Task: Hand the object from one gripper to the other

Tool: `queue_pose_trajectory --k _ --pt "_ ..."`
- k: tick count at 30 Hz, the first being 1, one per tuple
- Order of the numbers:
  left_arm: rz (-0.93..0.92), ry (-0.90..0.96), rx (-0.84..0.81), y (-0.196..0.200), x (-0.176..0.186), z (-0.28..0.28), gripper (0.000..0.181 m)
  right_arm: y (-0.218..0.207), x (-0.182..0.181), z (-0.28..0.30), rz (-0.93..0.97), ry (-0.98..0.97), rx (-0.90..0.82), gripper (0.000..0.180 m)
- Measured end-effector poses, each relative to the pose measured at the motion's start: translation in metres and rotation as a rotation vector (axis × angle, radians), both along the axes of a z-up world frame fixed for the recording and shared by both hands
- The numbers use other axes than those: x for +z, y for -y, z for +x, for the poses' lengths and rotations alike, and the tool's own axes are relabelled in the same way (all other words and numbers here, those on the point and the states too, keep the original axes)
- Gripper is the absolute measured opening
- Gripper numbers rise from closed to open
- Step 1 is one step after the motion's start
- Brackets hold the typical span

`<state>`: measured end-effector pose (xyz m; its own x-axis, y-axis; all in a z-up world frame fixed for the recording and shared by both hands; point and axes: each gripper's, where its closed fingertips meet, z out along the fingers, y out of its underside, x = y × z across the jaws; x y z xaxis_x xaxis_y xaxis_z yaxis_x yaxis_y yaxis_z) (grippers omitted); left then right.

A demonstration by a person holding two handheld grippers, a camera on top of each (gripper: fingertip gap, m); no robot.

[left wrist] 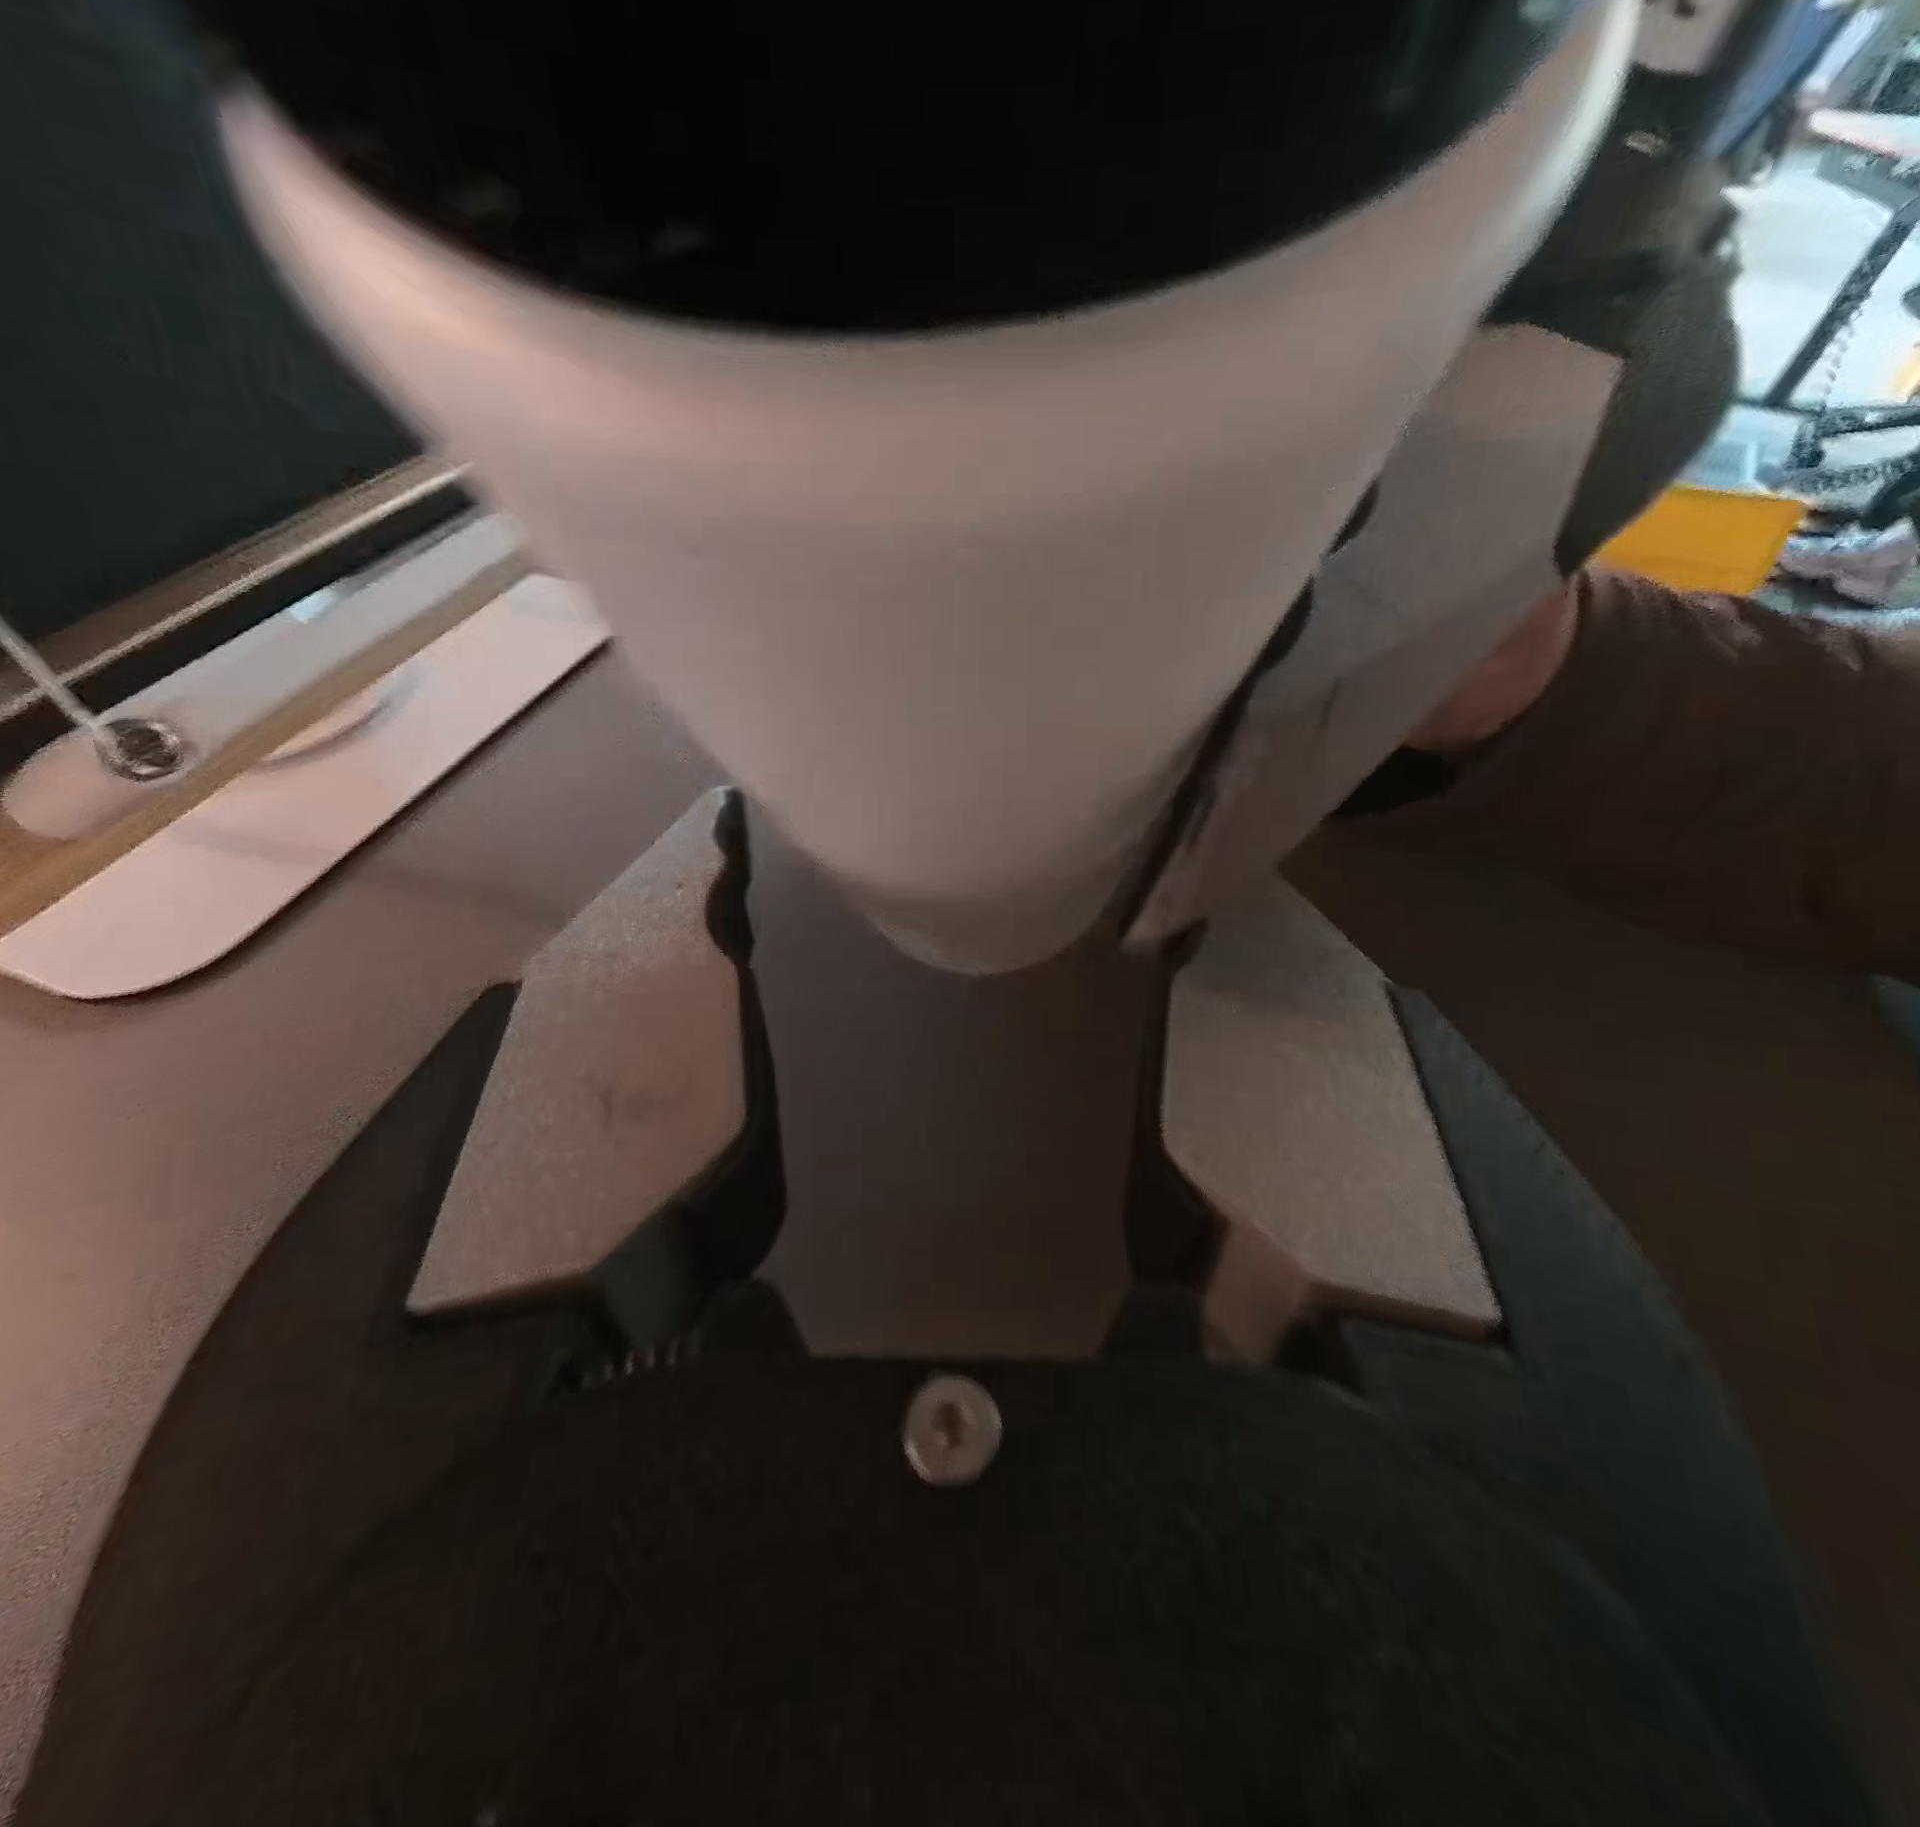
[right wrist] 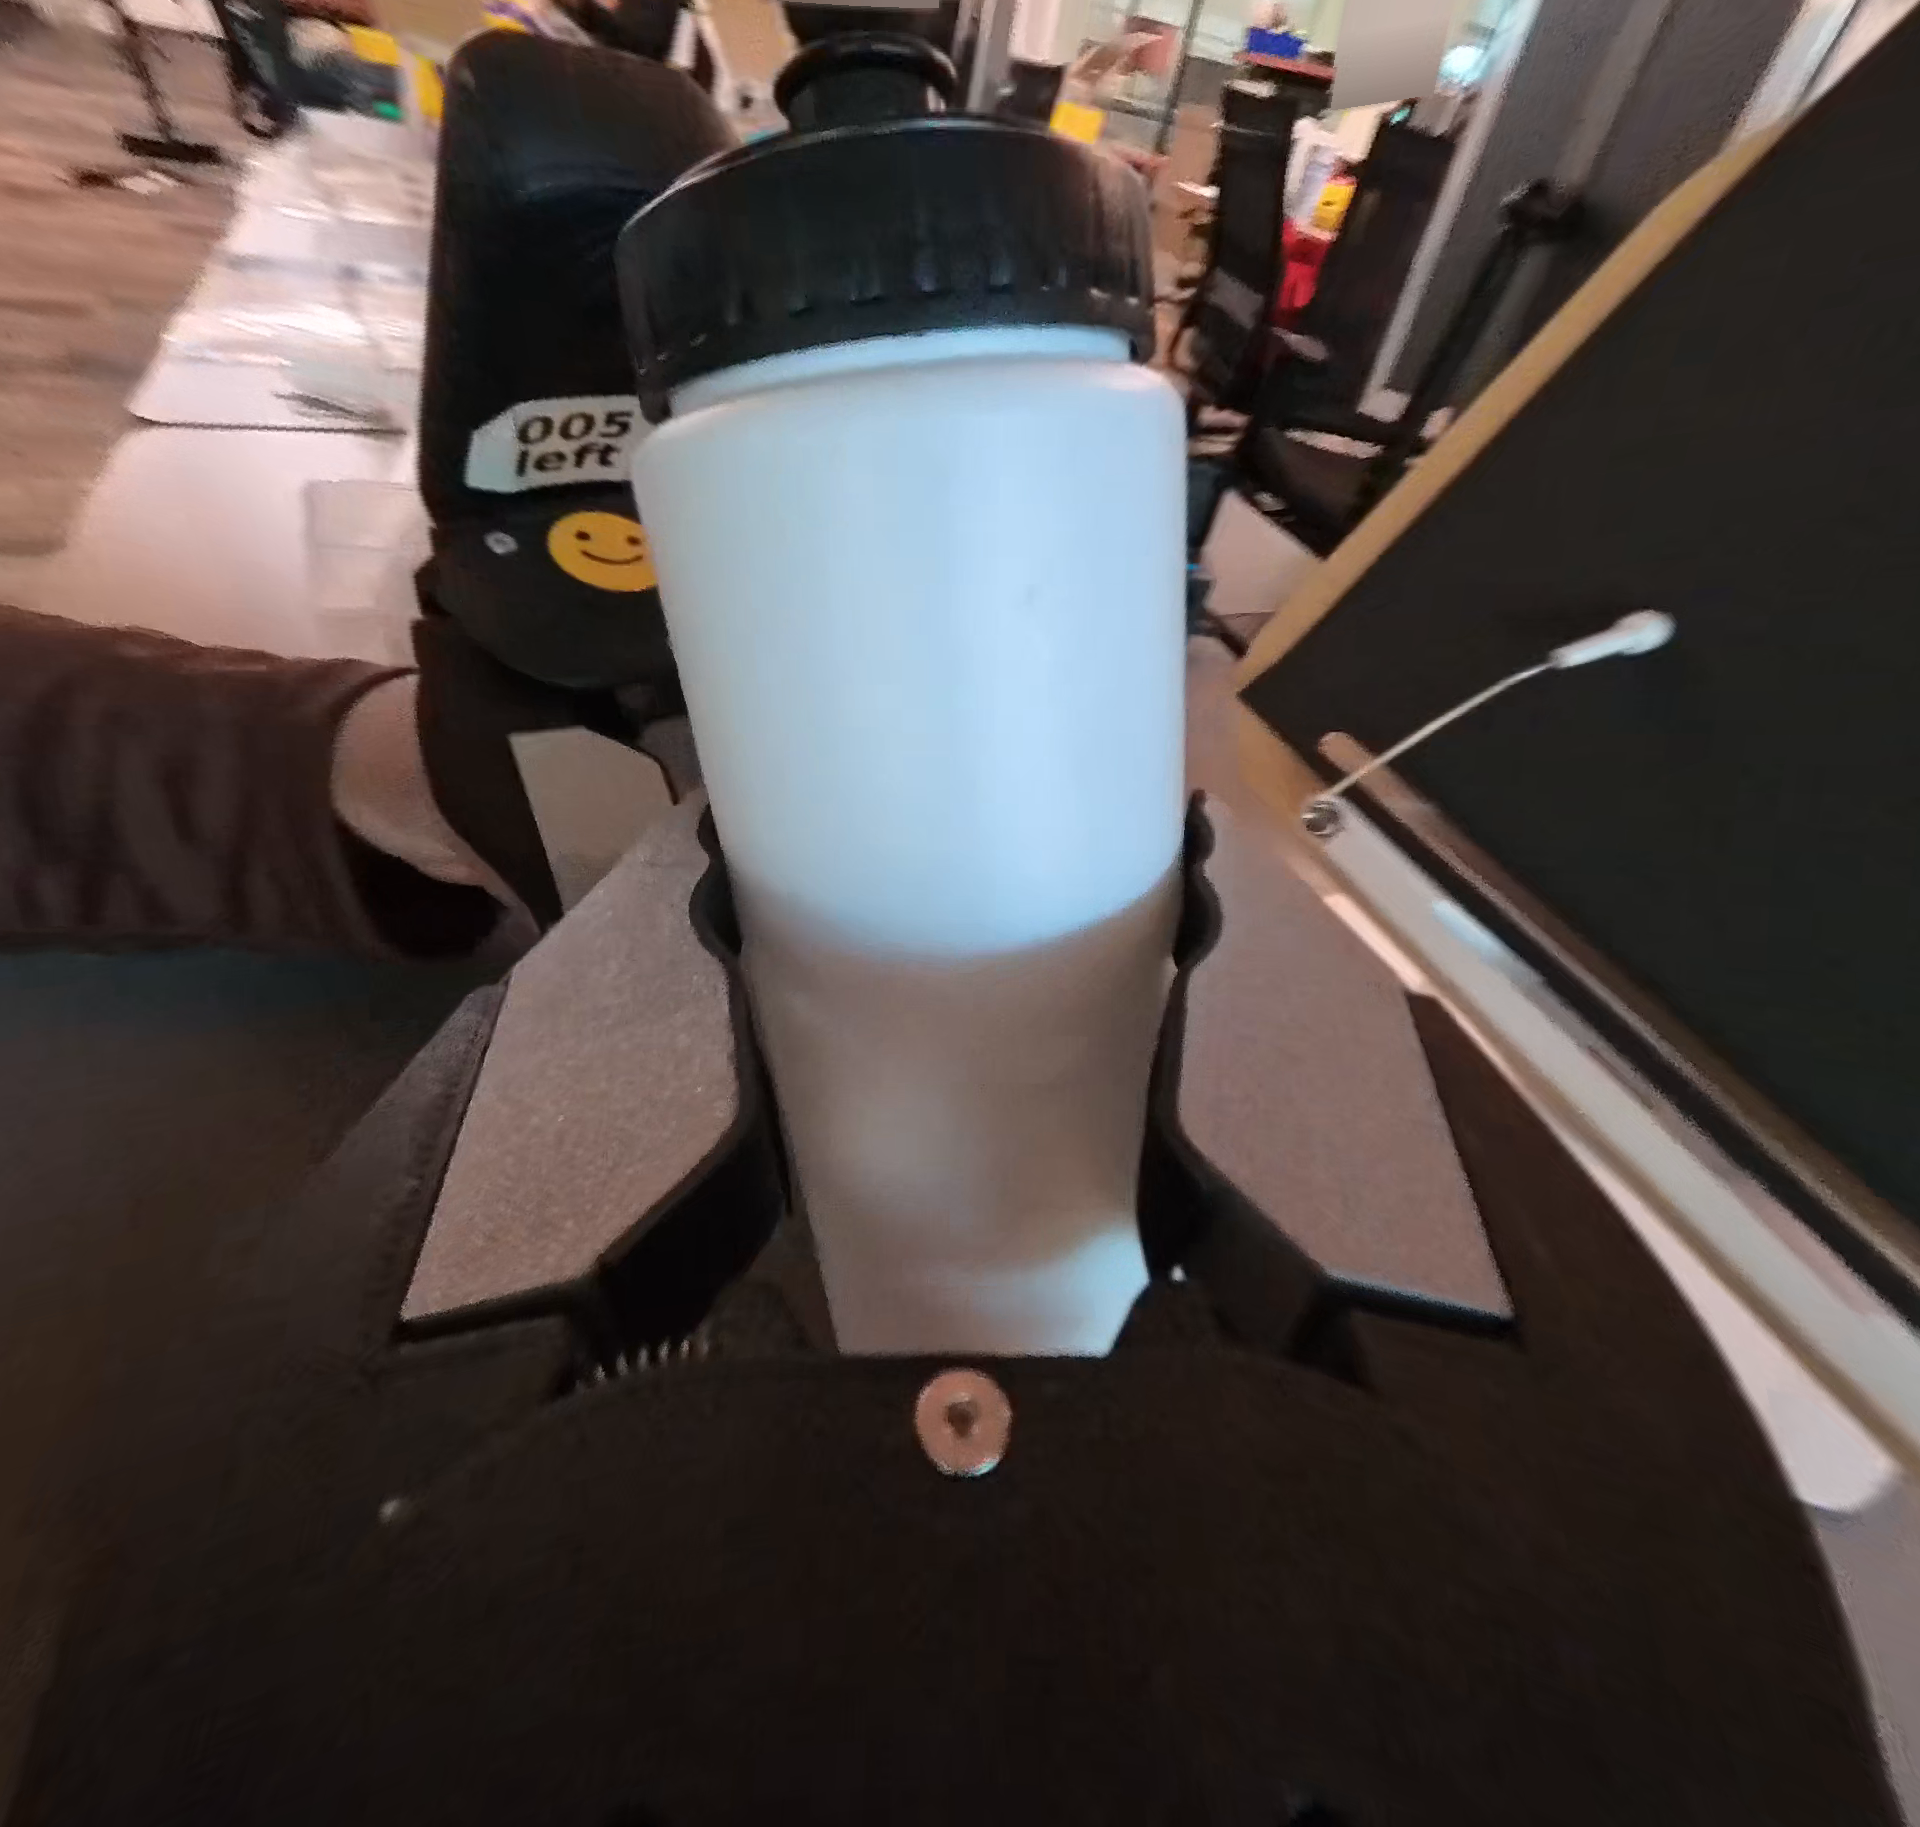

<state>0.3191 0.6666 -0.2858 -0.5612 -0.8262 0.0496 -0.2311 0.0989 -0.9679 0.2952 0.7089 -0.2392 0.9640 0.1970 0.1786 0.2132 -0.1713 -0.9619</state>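
Note:
A white bottle (right wrist: 925, 655) with a black screw cap (right wrist: 883, 250) stands upright between my right gripper's (right wrist: 951, 832) fingers, which are shut on its lower half. In the left wrist view the bottle (left wrist: 914, 582) is blurred and fills the upper frame, cap end up. Its narrow lower end sits at the tips of my left gripper (left wrist: 951, 873). Those jaws stand apart and a gap shows beside the left finger (left wrist: 623, 1050). The right gripper's grey fingers (left wrist: 1455, 551) clasp the bottle from the right. The left gripper's black body (right wrist: 540, 323) shows behind the bottle.
A black panel with a wooden edge (right wrist: 1662, 530) stands at the right, with a thin white cable (right wrist: 1455, 707) fixed at its foot. A pale plate (left wrist: 260, 842) lies on the brown table. A brown sleeve (right wrist: 156, 769) reaches in from the left. Chairs and clutter stand far behind. My hands' fingertips stand some 6 cm from each other.

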Motion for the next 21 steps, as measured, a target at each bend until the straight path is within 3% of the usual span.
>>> queue_pose_trajectory --k 11,18,21 --pt "-0.362 0.210 -0.082 -0.034 0.067 -0.025 0.103 0.015 0.030 0.038 0.157 0.154 -0.286 0.084" --pt "-0.372 0.167 -0.059 -0.026 0.062 -0.019 0.109 -0.006 -0.005 0.024 0.002 0.443 -0.335 0.085" --pt "-0.357 0.153 -0.054 -0.021 0.055 -0.016 0.098 -0.016 -0.013 0.008 -0.019 0.509 -0.322 0.084"
